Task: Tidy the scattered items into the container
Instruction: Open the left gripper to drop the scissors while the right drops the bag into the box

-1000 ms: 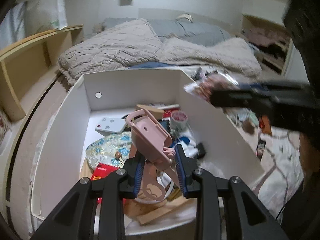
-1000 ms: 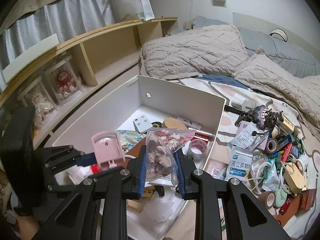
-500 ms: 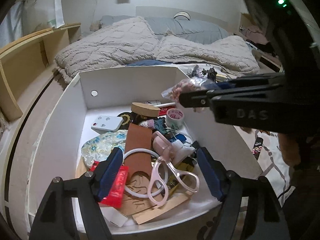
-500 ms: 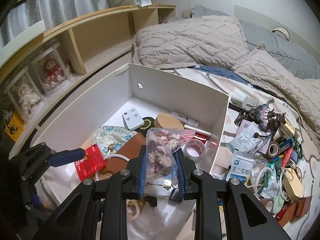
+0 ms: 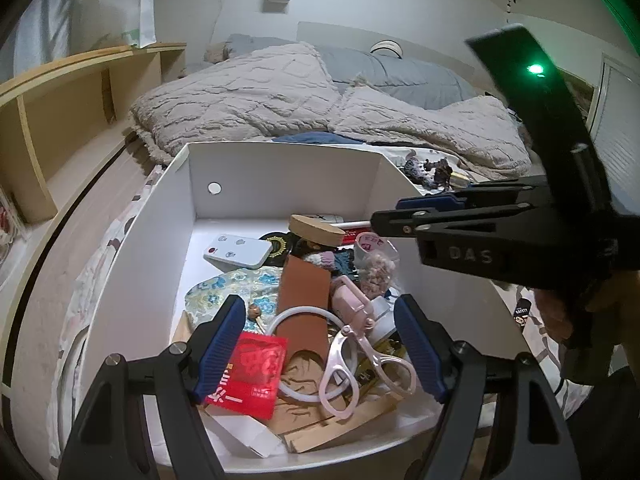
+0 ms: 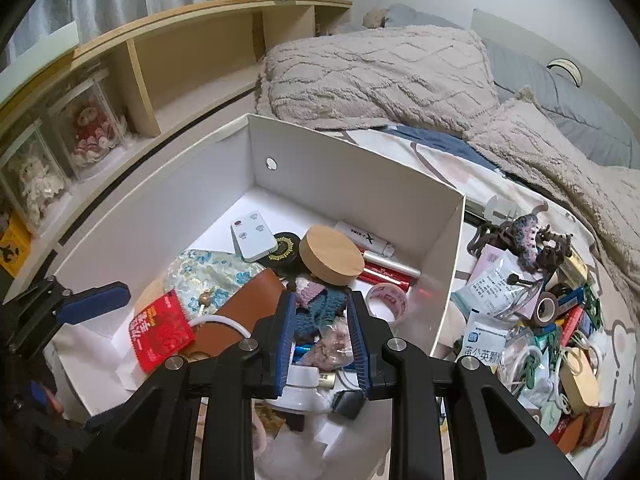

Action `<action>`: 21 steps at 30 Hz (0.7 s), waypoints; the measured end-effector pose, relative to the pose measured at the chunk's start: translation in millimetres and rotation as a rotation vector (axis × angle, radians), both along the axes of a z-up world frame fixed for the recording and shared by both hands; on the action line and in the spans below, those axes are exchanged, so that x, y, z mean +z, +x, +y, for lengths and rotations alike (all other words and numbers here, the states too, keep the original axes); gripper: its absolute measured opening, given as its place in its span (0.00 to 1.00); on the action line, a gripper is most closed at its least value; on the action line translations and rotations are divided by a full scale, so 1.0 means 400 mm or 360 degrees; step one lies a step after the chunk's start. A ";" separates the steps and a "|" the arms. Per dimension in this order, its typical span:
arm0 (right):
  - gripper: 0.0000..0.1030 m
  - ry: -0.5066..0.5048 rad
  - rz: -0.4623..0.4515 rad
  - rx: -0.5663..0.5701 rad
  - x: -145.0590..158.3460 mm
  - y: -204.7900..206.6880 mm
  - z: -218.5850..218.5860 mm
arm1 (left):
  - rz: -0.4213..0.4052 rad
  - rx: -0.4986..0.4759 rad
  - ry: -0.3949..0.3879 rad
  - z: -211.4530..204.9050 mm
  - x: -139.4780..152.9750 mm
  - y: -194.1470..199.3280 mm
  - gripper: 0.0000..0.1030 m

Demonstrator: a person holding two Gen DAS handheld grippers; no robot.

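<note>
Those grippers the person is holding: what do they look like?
Both are matte black plastic frames with silver screws. The left gripper and right gripper each carry two ribbed blue pads. The right one bears raised "DAS" lettering and a green light.

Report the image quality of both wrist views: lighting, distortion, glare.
Left wrist view: dim indoor light, strong fisheye bending of the wooden shelf, a green indicator light glowing brightly. Right wrist view: brighter, sharp, same curving; black vignette in the corners.
</note>
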State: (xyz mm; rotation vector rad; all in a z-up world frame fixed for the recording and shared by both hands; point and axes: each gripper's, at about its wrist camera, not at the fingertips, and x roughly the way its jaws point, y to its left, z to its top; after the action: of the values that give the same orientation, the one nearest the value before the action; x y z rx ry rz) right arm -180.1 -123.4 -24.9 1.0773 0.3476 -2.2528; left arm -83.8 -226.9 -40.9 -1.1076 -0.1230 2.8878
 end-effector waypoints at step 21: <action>0.26 -0.0326 0.0031 -0.0039 0.059 0.084 0.168 | 0.0107 0.0027 0.0081 0.009 0.042 0.023 0.75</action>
State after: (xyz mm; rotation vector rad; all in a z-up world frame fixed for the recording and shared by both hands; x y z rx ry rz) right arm -146.7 -56.2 -1.2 0.9580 0.1085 -2.2649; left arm -74.6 -223.2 -24.1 -1.0050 -0.2032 2.9151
